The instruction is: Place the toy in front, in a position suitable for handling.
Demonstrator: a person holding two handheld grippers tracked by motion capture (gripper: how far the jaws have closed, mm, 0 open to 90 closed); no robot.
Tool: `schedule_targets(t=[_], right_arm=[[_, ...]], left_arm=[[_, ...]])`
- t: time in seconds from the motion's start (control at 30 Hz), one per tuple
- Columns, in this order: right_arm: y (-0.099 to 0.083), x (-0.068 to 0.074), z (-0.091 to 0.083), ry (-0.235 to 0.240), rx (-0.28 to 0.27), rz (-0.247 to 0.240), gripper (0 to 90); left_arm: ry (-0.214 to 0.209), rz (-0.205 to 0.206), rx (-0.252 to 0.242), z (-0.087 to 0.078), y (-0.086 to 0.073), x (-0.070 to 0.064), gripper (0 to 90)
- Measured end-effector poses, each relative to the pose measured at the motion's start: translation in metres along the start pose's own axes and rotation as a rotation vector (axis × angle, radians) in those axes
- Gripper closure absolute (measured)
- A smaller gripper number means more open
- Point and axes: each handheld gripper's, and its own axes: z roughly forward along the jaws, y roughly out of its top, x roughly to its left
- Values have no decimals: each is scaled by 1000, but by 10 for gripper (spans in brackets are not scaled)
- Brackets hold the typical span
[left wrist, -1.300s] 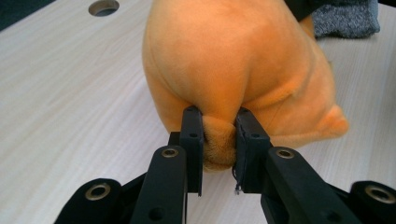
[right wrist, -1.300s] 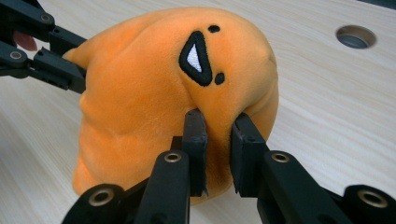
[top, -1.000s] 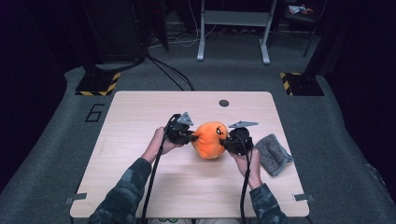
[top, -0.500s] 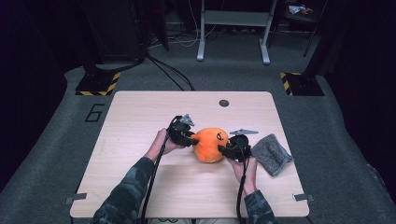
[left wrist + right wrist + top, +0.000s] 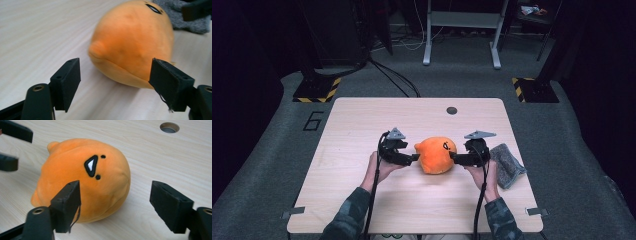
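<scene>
Currently: orange plush flat on table, ungrasped; your left gripper and right gripper flank it, jaws spread

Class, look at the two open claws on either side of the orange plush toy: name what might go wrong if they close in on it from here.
1. The orange plush toy is round and soft; the left claw may pinch only fabric and slip.
2. The right claw sits off-centre on it, so closing could push the toy sideways.
3. The grey cloth lies beside the right hand and might be dragged.
</scene>
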Motion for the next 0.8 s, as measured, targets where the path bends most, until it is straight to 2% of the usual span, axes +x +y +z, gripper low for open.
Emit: schedule_targets(t=[0.07, 0.17, 0.23, 0.3, 0.37, 0.4, 0.47, 0.5, 0.53, 0.57, 0.67, 0.7, 0.8], right_arm=[[5, -6, 2, 4, 15, -32, 226], [10, -11, 9, 12, 37, -70, 223], [12, -14, 15, 27, 45, -83, 224], [14, -17, 21, 51, 59, -96, 223], [13, -20, 27, 81, 66, -93, 242], [13, -21, 29, 98, 69, -93, 255], [12, -23, 33, 137, 74, -100, 341], [12, -23, 35, 153, 78, -111, 414], [10, -23, 37, 178, 82, -120, 505], [8, -23, 39, 208, 92, -127, 546], [2, -20, 45, 223, 106, -156, 659], [0, -19, 46, 214, 95, -155, 690], [-2, -15, 43, 184, 68, -153, 759]], left_arm=[[6, -20, -7, 2, -3, -10, 236], [29, -22, -5, 9, -6, -23, 241], [48, -32, 13, 16, -8, -25, 251], [49, -57, 25, 23, -12, -27, 269], [40, -45, 45, 29, -14, -27, 293], [35, -55, 44, 31, -15, -28, 298], [18, -66, 40, 35, -17, -26, 348], [5, -73, 33, 37, -17, -26, 385], [-1, -68, 35, 38, -18, -25, 440], [2, -58, 43, 40, -19, -25, 485], [-11, -45, 26, 45, -22, -24, 639], [-19, -48, 21, 46, -23, -24, 678], [-22, -17, 14, 42, -19, -23, 752]])
